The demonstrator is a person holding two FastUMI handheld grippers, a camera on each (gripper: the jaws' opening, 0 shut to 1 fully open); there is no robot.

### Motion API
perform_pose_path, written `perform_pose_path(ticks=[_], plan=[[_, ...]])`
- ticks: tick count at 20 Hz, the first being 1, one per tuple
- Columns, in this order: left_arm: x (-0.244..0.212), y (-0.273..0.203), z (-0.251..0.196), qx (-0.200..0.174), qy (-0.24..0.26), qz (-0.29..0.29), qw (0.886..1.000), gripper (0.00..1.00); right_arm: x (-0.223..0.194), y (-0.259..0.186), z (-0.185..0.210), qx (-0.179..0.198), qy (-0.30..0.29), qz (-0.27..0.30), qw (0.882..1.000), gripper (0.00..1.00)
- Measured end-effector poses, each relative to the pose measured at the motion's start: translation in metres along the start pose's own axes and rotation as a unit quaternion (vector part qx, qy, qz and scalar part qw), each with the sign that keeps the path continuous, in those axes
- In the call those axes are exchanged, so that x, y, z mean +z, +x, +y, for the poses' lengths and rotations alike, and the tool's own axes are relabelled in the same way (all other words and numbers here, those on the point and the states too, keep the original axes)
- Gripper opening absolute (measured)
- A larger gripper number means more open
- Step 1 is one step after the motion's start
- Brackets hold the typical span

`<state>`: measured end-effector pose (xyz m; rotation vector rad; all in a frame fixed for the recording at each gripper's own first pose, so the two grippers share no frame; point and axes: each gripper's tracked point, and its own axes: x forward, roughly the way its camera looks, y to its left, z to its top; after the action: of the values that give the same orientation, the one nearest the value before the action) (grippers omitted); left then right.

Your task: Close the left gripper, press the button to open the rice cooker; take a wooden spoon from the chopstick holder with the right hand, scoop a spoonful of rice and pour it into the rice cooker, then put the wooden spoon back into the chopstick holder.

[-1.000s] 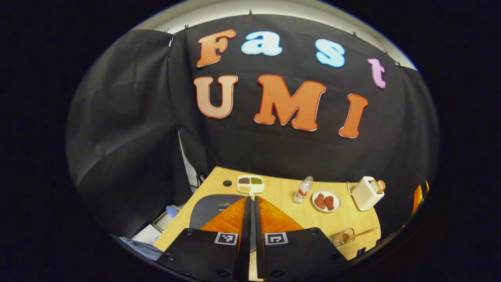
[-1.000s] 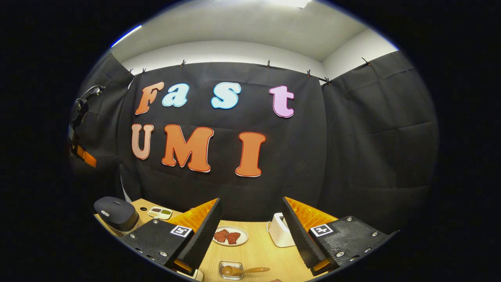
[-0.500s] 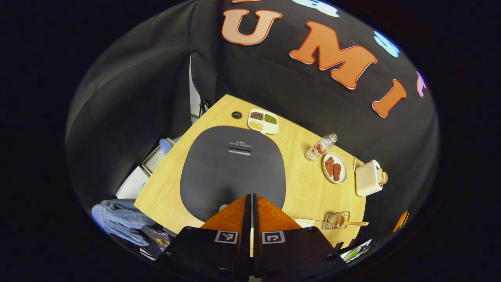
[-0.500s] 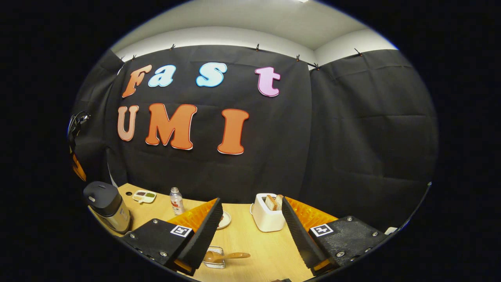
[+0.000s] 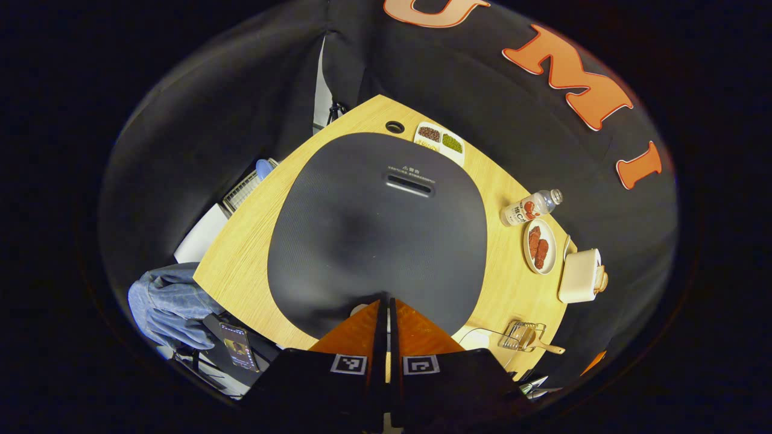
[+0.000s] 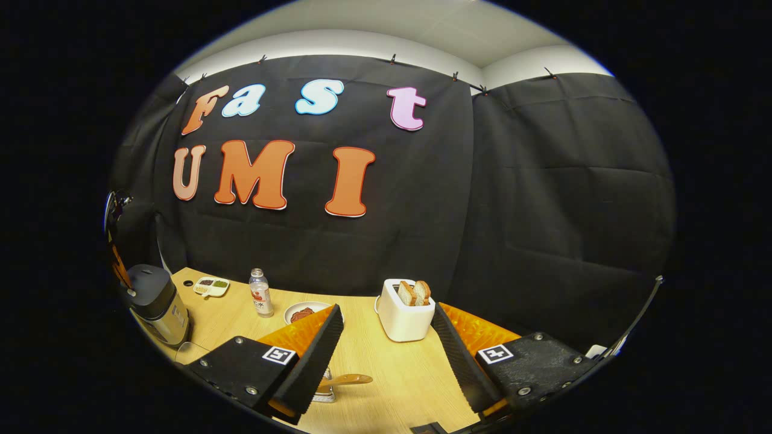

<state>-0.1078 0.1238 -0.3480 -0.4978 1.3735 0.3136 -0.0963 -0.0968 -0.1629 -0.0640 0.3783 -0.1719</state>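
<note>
Right gripper view: wooden spoon [image 6: 347, 380] handle points right.

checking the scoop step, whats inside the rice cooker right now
Cannot tell: the rice cooker has its dark lid shut, covering the inside. The shut left gripper sits at the lid's near edge. The wooden spoon lies in the chopstick holder.

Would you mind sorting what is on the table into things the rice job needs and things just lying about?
Needed: rice cooker, wooden spoon, chopstick holder, left gripper, right gripper.

Lying about: toaster, bottle, plate, divided dish.
</note>
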Motion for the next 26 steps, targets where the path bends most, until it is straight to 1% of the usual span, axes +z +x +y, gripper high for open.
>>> perform_pose_path(ticks=[1, 2, 4, 5, 6, 8, 11, 13, 14, 15, 17, 18, 19, 20, 21, 22, 23, 24, 25, 26], plan=[[0.003, -0.007, 0.002, 0.003, -0.002, -0.006, 1.0, 0.08, -0.003, 0.0, 0.0, -0.001, -0.003, 0.004, 1.0, 0.94], [0.004, 0.002, 0.002, 0.006, -0.006, -0.01, 1.0, 0.06, -0.006, 0.0, -0.001, -0.003, -0.006, 0.007, 1.0, 0.94], [0.0, 0.003, 0.006, 0.021, 0.012, -0.012, 1.0, 0.05, -0.012, 0.001, 0.001, -0.003, -0.003, 0.014, 1.0, 0.94], [0.006, 0.004, 0.008, 0.027, 0.019, -0.028, 0.999, 0.06, -0.015, 0.001, 0.003, 0.0, 0.004, 0.021, 1.0, 0.94], [0.0, 0.001, 0.005, 0.027, 0.016, -0.024, 0.999, 0.07, -0.019, 0.003, 0.008, 0.005, 0.011, 0.027, 1.0, 0.94], [-0.001, 0.001, 0.005, 0.028, 0.021, -0.042, 0.999, 0.07, -0.024, 0.003, 0.015, 0.019, 0.021, 0.035, 0.999, 0.94], [0.005, -0.008, 0.002, 0.019, 0.024, -0.097, 0.995, 0.06, -0.036, 0.005, 0.016, 0.029, 0.022, 0.05, 0.998, 0.94], [0.012, -0.026, -0.003, 0.007, 0.029, -0.151, 0.988, 0.06, -0.045, 0.006, 0.016, 0.034, 0.028, 0.062, 0.997, 0.94], [0.019, -0.039, -0.006, 0.0, 0.038, -0.183, 0.982, 0.06, -0.05, 0.006, 0.017, 0.037, 0.031, 0.07, 0.996, 0.94], [0.03, -0.054, -0.011, -0.007, 0.048, -0.221, 0.974, 0.06, -0.055, 0.007, 0.018, 0.039, 0.034, 0.077, 0.996, 0.94], [0.059, -0.085, -0.024, -0.015, 0.076, -0.306, 0.949, 0.06, -0.067, 0.006, 0.02, 0.046, 0.038, 0.092, 0.994, 0.95], [0.063, -0.095, -0.025, -0.004, 0.088, -0.335, 0.938, 0.05, -0.072, 0.007, 0.021, 0.05, 0.04, 0.098, 0.993, 0.95], [0.07, -0.107, -0.021, 0.031, 0.094, -0.363, 0.927, 0.06, -0.076, 0.007, 0.023, 0.055, 0.041, 0.104, 0.992, 0.95], [0.07, -0.12, -0.025, 0.055, 0.103, -0.385, 0.915, 0.06, -0.08, 0.008, 0.025, 0.059, 0.04, 0.111, 0.991, 0.95], [0.074, -0.14, -0.031, 0.059, 0.115, -0.419, 0.899, 0.06, -0.085, 0.009, 0.026, 0.064, 0.039, 0.116, 0.99, 0.95], [0.076, -0.157, -0.037, 0.057, 0.125, -0.448, 0.883, 0.03, -0.088, 0.011, 0.028, 0.068, 0.039, 0.12, 0.99, 0.95], [0.075, -0.167, -0.045, 0.05, 0.137, -0.464, 0.874, 0.04, -0.094, 0.012, 0.031, 0.074, 0.04, 0.127, 0.988, 0.95], [0.068, -0.172, -0.047, 0.05, 0.148, -0.475, 0.866, 0.12, -0.099, 0.015, 0.035, 0.08, 0.042, 0.134, 0.987, 0.95], [0.062, -0.176, -0.049, 0.052, 0.158, -0.483, 0.86, 0.15, -0.105, 0.016, 0.039, 0.087, 0.046, 0.142, 0.985, 0.95], [0.056, -0.182, -0.05, 0.058, 0.167, -0.489, 0.855, 0.24, -0.11, 0.018, 0.043, 0.094, 0.048, 0.152, 0.983, 0.94]])
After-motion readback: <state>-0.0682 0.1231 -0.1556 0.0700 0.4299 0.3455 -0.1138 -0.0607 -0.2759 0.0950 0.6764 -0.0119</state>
